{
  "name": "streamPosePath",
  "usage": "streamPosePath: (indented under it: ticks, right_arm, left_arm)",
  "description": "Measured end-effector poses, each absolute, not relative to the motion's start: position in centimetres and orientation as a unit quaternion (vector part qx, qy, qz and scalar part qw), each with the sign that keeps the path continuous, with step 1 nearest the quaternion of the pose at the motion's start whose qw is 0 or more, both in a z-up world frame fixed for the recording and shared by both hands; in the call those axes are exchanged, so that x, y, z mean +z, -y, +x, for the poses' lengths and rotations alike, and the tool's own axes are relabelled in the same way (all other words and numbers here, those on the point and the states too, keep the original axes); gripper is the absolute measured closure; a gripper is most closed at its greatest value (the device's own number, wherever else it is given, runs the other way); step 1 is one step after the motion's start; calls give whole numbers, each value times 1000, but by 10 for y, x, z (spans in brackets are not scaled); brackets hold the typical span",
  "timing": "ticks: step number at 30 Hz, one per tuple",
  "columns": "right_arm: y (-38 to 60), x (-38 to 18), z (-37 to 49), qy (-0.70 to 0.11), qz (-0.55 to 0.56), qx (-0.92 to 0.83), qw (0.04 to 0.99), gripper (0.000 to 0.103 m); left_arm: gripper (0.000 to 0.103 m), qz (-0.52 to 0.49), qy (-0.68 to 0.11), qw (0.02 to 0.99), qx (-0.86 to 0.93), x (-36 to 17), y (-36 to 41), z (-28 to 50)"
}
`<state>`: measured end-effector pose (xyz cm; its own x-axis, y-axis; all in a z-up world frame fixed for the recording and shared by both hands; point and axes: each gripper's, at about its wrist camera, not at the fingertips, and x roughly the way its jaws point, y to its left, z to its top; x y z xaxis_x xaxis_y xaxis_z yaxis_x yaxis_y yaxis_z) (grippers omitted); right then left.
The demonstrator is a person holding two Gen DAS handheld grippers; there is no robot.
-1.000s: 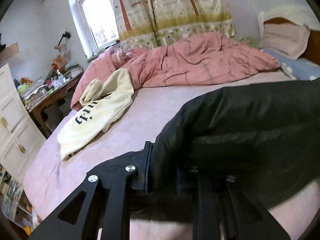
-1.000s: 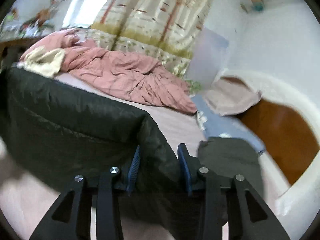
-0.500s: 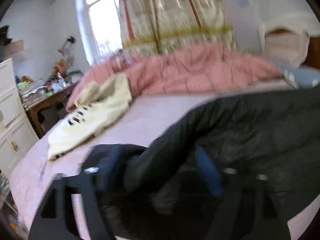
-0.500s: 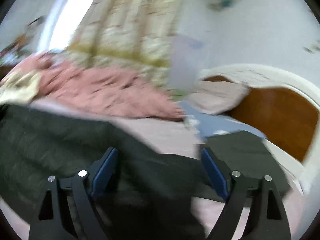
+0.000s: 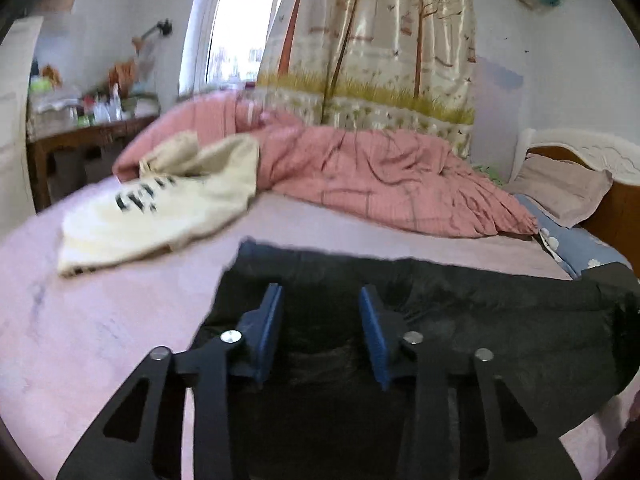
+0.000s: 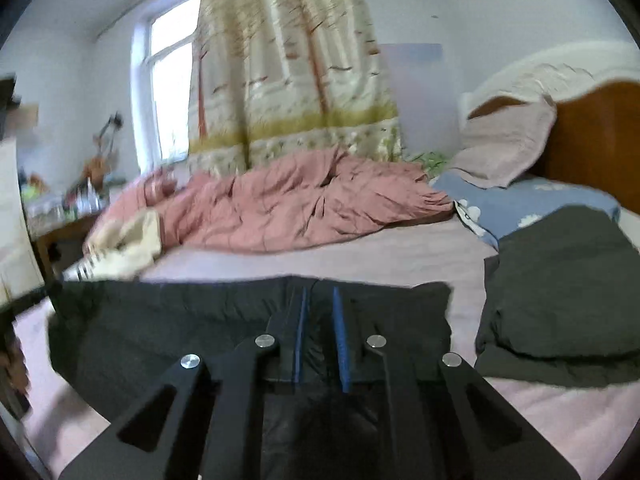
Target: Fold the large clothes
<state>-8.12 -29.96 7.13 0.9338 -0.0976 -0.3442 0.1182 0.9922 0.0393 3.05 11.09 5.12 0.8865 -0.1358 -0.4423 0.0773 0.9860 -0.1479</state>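
Black garment (image 5: 500, 320) lies flat on the pink bed (image 5: 80, 320).

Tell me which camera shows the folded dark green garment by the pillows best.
The right wrist view: the folded dark green garment lies whole there, on the bed below the blue pillow. The left wrist view catches only a dark corner of it at the right edge.
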Motion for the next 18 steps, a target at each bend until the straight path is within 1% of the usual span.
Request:
streamPosePath:
  ticks: [2, 3, 4, 5, 10, 12, 14, 18]
  right_arm:
    - [299, 60, -62, -204, 9, -73, 976, 88]
    - [300, 55, -56, -226, 9, -86, 970, 88]
    - [303, 53, -52, -238, 12, -92, 967, 88]
    - [305, 50, -49, -244, 21, -93, 965, 88]
    - [313, 41, -40, -239, -6, -123, 963, 88]
    - [324, 34, -29, -250, 18, -126, 960, 88]
    - [332, 29, -26, -257, 47, -120, 958, 88]
    - [340, 18, -14, -279, 57, -114, 952, 88]
  left_arm:
    - [67, -54, -247, 966, -45, 42, -110, 43]
    - [68, -51, -260, 964, -31, 37, -108, 47]
    - [70, -54, -274, 960, -22, 31, -107, 53]
    - [70, -61, -280, 958, -23, 28, -107, 56]
    - [70, -54, -286, 957, 12, 20, -110, 71]
    - [68, -42, -302, 951, 43, 12, -113, 79]
    - [68, -35, -331, 939, 83, -1, -118, 88]
    - [67, -66, -364, 925, 81, -18, -132, 93]
